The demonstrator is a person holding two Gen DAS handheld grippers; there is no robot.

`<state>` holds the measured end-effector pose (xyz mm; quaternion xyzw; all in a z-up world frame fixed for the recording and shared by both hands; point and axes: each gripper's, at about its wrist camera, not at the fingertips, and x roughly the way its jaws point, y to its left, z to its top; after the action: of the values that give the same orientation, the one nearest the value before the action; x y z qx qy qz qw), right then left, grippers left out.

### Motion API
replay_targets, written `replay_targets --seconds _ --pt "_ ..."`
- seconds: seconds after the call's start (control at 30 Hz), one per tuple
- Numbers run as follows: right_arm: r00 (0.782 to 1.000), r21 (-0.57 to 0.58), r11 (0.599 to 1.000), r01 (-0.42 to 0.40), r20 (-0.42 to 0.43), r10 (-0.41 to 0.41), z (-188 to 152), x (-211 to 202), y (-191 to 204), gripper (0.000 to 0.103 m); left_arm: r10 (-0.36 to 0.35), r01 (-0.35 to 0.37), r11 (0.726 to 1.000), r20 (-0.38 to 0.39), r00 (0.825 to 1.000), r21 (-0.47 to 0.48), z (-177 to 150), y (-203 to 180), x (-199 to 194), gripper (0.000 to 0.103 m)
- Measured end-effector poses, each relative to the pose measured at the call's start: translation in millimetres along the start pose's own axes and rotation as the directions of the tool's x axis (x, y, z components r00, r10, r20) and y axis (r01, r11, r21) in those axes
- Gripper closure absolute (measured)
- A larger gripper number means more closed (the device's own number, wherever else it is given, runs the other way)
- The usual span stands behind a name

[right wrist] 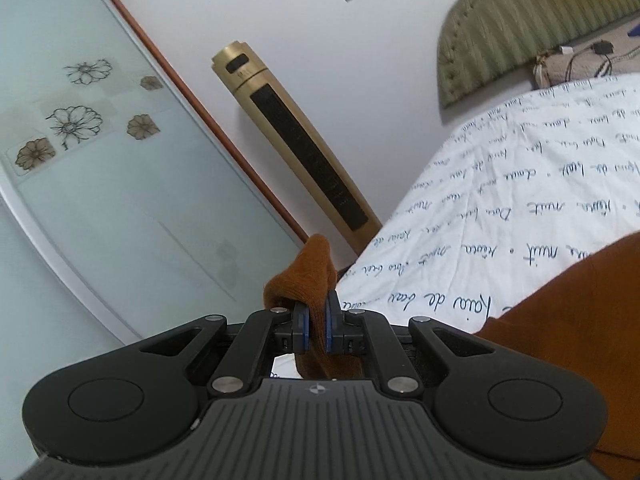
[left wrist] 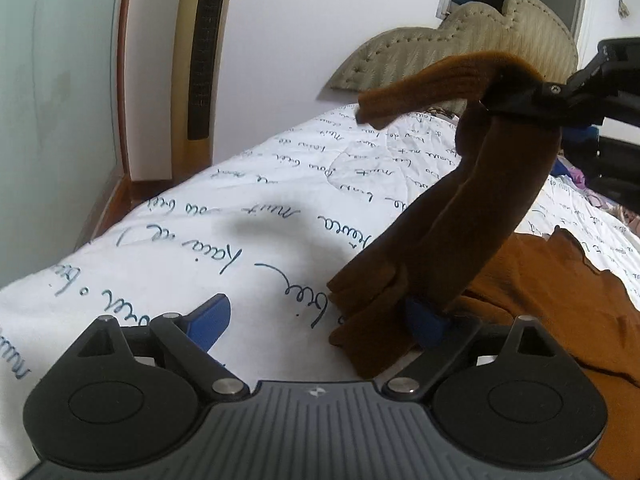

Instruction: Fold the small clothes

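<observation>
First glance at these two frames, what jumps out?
A brown garment hangs in the air off the bed, pinched by the right gripper, with its lower end against the open left gripper. Under it lies a white quilt printed with handwriting. A gold tower fan stands against the wall by the bed.

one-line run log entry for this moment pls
right gripper: shut on brown knit sleeve, lifted | left gripper: open, beside sleeve end | brown garment body: on white script-print quilt
</observation>
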<state>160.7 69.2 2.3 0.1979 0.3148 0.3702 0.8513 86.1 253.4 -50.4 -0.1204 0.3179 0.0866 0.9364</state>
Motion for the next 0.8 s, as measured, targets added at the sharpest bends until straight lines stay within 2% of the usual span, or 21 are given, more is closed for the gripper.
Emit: replay_targets --seconds 0.13,0.23,0.3,0.33,0.43,0.53,0.6,0.7,0.8 --pt "1.000 -0.022 1.000 -0.016 -0.001 0.016 6.6 -3.4 6.3 0.092 0.068 -0.072 0.997 0.091 0.994 0.038 2.1 -13.6 -21.3 0.009" --pt "0.999 -0.040 0.998 -0.039 0.004 0.039 8.4 -5.7 12.8 0.092 0.147 -0.158 0.986 0.179 0.973 0.046 7.9 -17.1 -42.1 0.009" --pt "0.999 -0.059 0.997 -0.043 0.002 0.044 8.8 -4.4 18.5 0.092 0.157 -0.169 0.985 0.242 0.958 0.028 16.1 -14.4 -55.8 0.007" --pt "0.999 -0.069 0.997 -0.045 -0.009 0.045 9.1 -2.9 20.8 0.092 0.141 -0.153 0.988 0.263 0.954 0.023 21.0 -12.0 -61.7 0.003" --pt "0.997 -0.117 0.991 -0.064 -0.045 0.059 10.2 1.8 31.2 0.092 0.128 -0.142 0.989 0.274 0.953 0.033 36.4 -8.9 -64.9 0.002" --pt "0.996 -0.174 0.983 -0.065 -0.079 0.052 12.0 5.0 45.9 0.092 0.075 -0.093 0.993 0.219 0.973 0.076 49.2 -10.0 -58.4 0.002" --pt "0.993 -0.216 0.974 -0.069 -0.112 0.045 13.9 9.8 55.4 0.091 0.052 -0.069 0.995 0.217 0.975 0.071 51.3 -7.9 -57.6 0.002" --pt "0.989 -0.304 0.951 -0.055 -0.150 0.009 12.4 16.5 72.6 0.086 0.062 -0.082 0.994 0.243 0.968 0.072 54.2 -7.1 -60.7 0.002" --pt "0.984 -0.371 0.927 -0.060 -0.180 -0.008 11.0 20.9 87.8 0.085 0.075 -0.091 0.994 0.231 0.970 0.059 56.0 -6.5 -60.5 0.003"
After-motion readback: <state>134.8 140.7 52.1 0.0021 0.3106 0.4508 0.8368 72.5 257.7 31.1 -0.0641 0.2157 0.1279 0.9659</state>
